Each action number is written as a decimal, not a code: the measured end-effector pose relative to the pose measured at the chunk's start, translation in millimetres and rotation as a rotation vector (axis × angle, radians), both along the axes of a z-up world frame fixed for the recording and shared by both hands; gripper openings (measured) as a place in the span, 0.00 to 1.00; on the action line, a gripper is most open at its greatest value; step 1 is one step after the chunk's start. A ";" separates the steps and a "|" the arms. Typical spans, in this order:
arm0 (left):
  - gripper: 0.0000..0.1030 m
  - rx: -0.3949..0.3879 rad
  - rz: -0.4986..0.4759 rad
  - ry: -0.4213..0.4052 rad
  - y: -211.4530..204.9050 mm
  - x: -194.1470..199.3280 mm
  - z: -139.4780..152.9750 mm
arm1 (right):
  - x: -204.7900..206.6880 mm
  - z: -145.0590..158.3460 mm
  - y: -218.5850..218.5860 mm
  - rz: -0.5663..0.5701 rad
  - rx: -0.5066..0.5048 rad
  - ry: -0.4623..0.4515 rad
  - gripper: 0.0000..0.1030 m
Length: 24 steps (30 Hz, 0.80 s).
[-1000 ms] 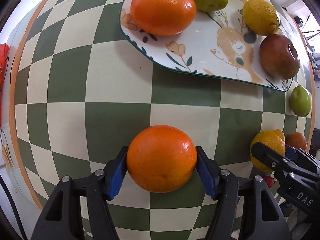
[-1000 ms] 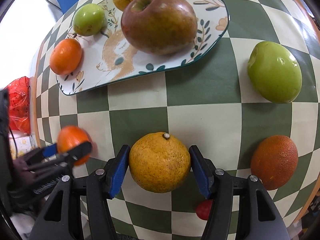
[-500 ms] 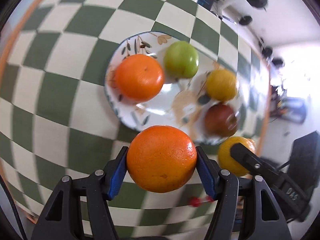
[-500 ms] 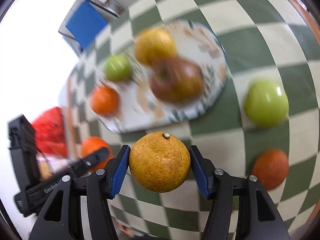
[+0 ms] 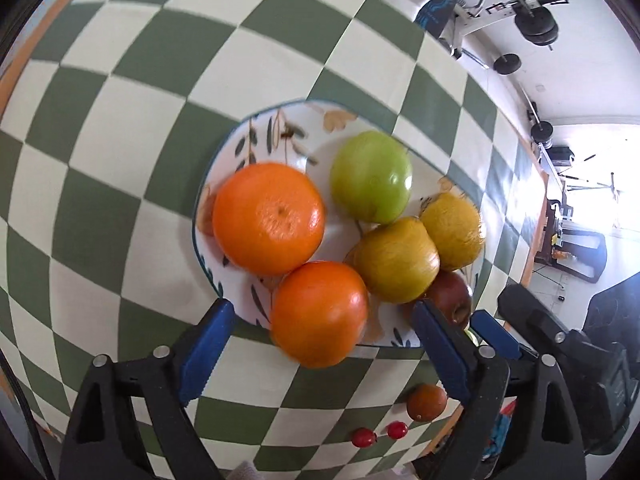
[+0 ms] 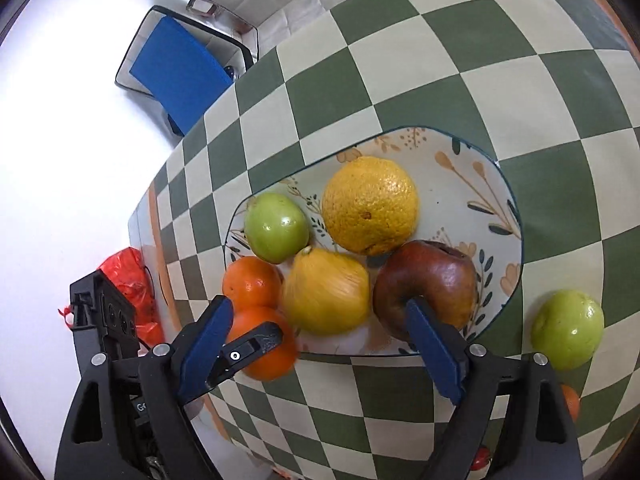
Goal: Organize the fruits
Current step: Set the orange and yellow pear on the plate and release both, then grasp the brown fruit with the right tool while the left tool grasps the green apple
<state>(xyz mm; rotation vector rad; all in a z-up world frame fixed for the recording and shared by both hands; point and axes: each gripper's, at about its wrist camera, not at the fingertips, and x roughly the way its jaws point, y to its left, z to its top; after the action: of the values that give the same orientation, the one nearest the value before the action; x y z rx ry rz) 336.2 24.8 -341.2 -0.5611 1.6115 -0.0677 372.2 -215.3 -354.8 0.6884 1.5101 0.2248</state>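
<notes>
Both claws are gaping wide, gripping nothing: left gripper [image 5: 322,344], right gripper [image 6: 316,340]. Six fruits are sitting on the plate [image 5: 280,128] at frame centre. A green apple [image 6: 567,330] at right and a small orange [image 5: 427,402] near the bottom are waiting on the checkered table [image 5: 120,80].

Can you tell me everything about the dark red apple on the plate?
The dark red apple is round, shiny and brownish-red, with a dimple at its top. It sits on the flowered plate, near the edge closest to the right claw. Its left side presses against a yellow citrus fruit, and a bigger bumpy yellow orange lies just behind it. A blue claw finger hides its lower part.
</notes>
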 end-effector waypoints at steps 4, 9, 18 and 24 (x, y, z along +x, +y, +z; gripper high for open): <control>0.89 0.069 -0.022 -0.023 4.5 -0.8 7.1 | -6.7 9.0 -10.3 0.005 -0.075 -0.021 0.88; 0.89 0.333 -0.145 -0.097 -4.5 -6.8 18.0 | -18.0 26.0 -13.5 0.068 -0.290 -0.075 0.93; 0.89 0.460 -0.199 -0.186 -7.6 -33.6 38.0 | -51.7 41.0 -5.0 0.162 -0.492 -0.152 0.93; 0.89 0.474 -0.222 -0.274 -16.1 -49.2 69.4 | -74.8 64.7 0.9 0.158 -0.512 -0.206 0.93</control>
<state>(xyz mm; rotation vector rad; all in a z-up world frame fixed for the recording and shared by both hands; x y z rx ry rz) 287.0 8.7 -271.9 -0.0040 1.3526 0.0699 297.4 -214.4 -290.1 0.1331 1.3475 0.0209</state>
